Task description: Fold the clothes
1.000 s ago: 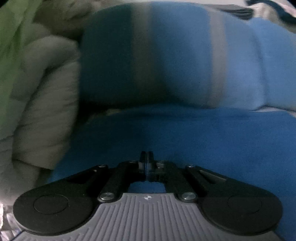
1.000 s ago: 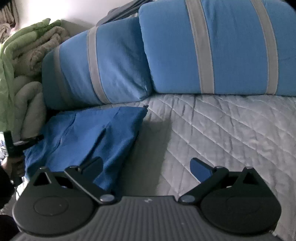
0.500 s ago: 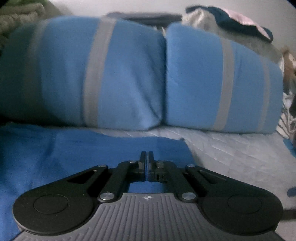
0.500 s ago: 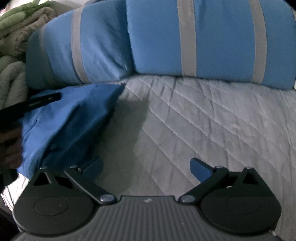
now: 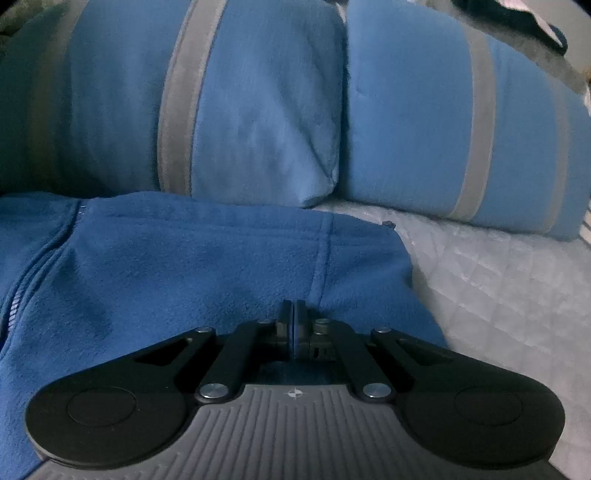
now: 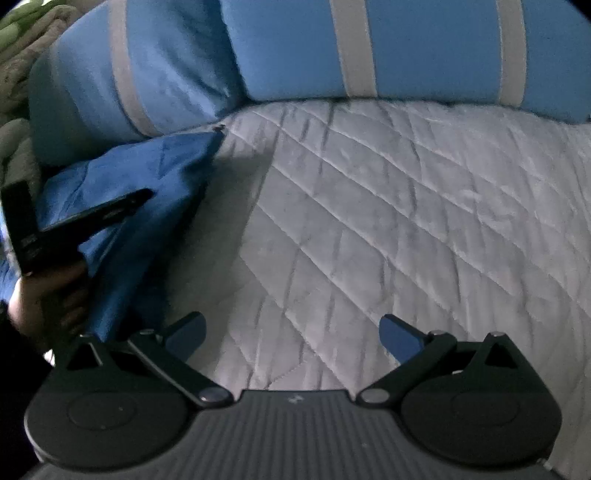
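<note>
A dim bedroom scene seen from two hand-held tools, each looking forward along its own tongs.

In the left wrist view, the left tongs are pressed tightly together, with a thin blue edge of fabric visible between the two tips. They grip a dark blue fleece, a soft garment with a zip running down its far left side and a seam just beyond the tips. The fleece lies spread across the left and middle of the bed, which is covered in a pale grey quilt stitched in diamonds. The garment's right corner ends on the quilt in front of the gap between two pillows. These are light blue with grey stripes and stand side by side against the back, touching each other.

In the right wrist view, the right tongs are spread wide, holding nothing, and hover over bare quilt. The fleece is to their left, bunched and raised into a slope, its far corner resting on the quilt near the foot of the left pillow. At the left edge a hand grips the black left tool, whose arm reaches over the blue fabric. Folded green and beige blankets are stacked in the upper left corner, beside the pillows.
</note>
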Available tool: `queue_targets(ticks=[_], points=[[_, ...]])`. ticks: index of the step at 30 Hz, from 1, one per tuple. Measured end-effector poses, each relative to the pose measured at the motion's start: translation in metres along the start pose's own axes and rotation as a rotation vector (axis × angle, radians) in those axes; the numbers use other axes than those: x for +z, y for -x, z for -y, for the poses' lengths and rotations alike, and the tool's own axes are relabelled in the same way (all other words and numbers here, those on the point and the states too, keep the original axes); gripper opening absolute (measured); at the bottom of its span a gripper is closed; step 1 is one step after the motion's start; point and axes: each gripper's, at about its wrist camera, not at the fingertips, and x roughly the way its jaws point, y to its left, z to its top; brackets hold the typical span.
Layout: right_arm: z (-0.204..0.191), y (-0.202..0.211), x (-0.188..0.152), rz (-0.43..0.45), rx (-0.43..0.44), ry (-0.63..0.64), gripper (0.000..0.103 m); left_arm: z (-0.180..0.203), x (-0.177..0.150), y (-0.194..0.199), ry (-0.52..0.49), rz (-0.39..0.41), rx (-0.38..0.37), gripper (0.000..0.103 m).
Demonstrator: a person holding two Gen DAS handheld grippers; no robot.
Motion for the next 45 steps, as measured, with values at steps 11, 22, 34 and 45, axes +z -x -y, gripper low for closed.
queue_targets(ticks=[11,22,34,45], points=[[0.004,-0.004,-0.009,-0.026,-0.056,-0.004,0.103,0.043,-0.054,0.086,-0.096,0.054,-0.097,0.000],[-0.003,0.017,-0.005,0.050,-0.113,0.029,0.103,0.067,-0.098,0.161,-0.248,0.117,0.023,0.001],[-0.017,0.027,-0.009,0.089,-0.151,0.089,0.103,0.061,-0.107,0.202,-0.221,0.041,0.061,0.103],[-0.016,0.012,-0.014,0.124,-0.218,0.152,0.103,0.051,-0.102,0.149,-0.070,-0.205,0.121,0.103]])
